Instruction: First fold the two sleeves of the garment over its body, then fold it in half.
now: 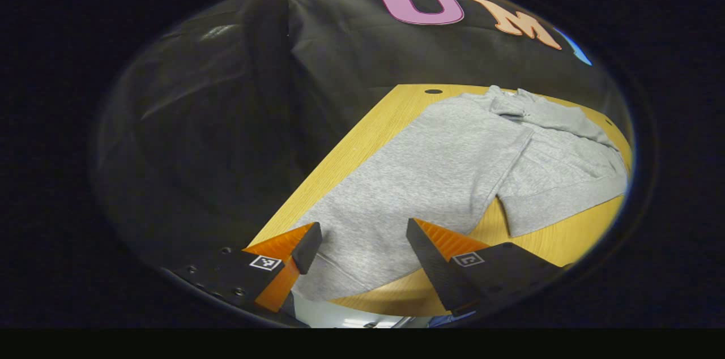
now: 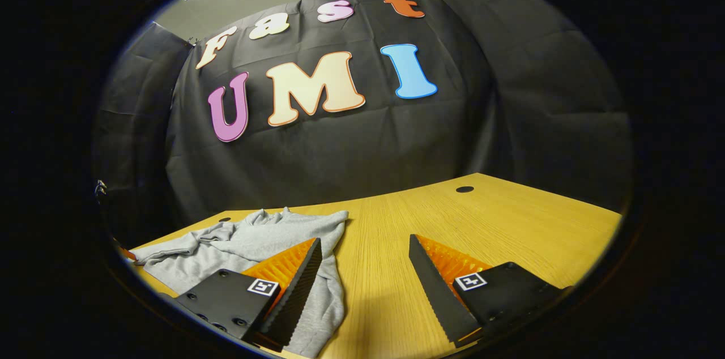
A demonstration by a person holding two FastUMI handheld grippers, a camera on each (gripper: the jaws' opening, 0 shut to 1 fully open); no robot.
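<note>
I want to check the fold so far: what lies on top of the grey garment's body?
One sleeve lies folded over the grey garment. The wooden table shows around it; the cloth hides whatever is beneath.

One grey garment (image 1: 430,178) lies on one wooden table (image 1: 362,138), with two sleeves on it: one toward the table's far edge, one hanging toward its near edge. Two grippers are up, the left gripper (image 1: 362,246) and the right gripper (image 2: 365,268), each with two fingers spread apart. Two round holes mark the table's far edge in the right gripper view.
</note>
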